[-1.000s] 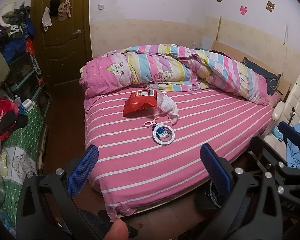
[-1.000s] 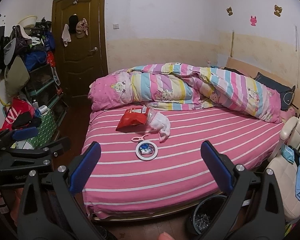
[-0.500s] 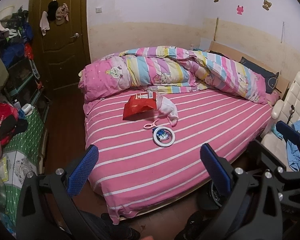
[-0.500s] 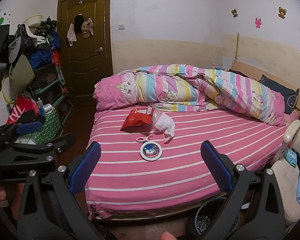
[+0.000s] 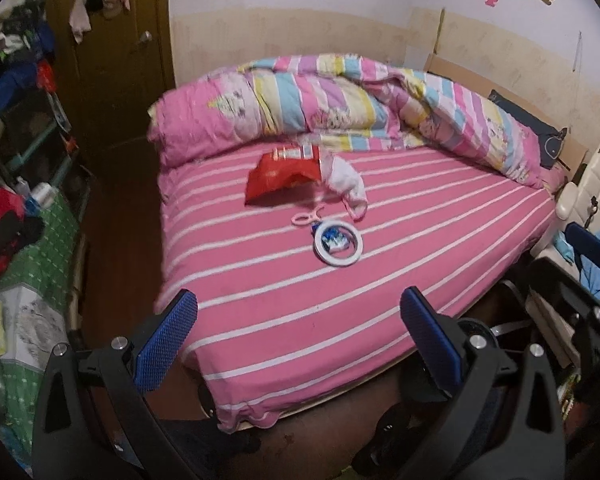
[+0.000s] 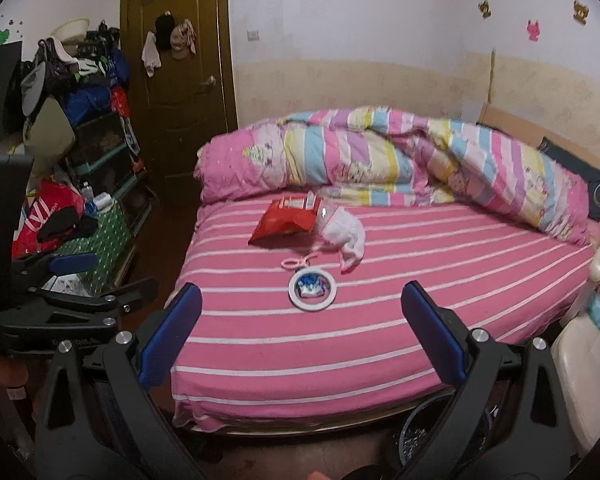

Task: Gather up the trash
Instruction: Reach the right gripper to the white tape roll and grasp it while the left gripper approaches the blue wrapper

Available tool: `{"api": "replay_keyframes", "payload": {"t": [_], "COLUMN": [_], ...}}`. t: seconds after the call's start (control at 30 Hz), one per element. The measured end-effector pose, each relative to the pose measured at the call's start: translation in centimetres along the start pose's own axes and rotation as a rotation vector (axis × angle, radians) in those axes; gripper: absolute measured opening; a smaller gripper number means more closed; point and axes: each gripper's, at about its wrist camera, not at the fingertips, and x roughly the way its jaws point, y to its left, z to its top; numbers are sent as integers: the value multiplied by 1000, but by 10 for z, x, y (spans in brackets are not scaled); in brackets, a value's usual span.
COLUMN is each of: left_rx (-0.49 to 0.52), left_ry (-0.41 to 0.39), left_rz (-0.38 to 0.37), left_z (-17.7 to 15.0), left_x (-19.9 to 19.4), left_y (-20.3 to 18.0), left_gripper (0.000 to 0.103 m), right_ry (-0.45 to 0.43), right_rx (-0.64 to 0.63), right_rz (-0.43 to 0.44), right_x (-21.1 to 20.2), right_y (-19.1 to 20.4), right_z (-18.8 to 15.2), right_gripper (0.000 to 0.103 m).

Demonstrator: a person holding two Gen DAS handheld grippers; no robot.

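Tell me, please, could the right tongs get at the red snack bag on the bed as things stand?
Probably yes: the right tongs are open and empty, and only bare striped sheet and the flat tape ring lie before the red snack bag.

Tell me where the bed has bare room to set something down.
Free: the striped sheet between the white ring and the foot edge, and the stretch right of the white cloth up to the quilt. Crowded: mid-bed, where the red snack bag, cloth, pink clip and ring cluster.
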Motion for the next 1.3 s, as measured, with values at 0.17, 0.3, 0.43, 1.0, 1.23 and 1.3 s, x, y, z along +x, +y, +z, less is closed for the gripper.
{"api": "replay_keyframes", "payload": {"t": [0.17, 0.3, 0.43, 1.0, 1.23, 1.3], "left_rx": [-26, -38, -40, -120, -140, -142], "left_ry": [66, 101, 149, 329, 356, 362], "left_rz": [-93, -149, -225, -421, -458, -463], "left_z": [3, 8, 14, 26, 31, 30], "left_x": [53, 95, 145, 326, 360, 367], "left_y": [14, 21, 24, 22, 29, 30], "left_gripper": [98, 98, 98, 98, 98, 98], "right_ry": [96, 162, 238, 464, 527, 545], "right_rx": [21, 24, 56, 114, 112, 113], "right_rz": [72, 104, 133, 180, 207, 215], "right_x": [58, 104, 157, 336, 388, 399], "right_y": [-11, -18, -34, -100, -100, -100], "right_z": [-5, -7, -13, -39, -49, -53], "right_gripper": [99, 99, 99, 78, 51, 39]}}
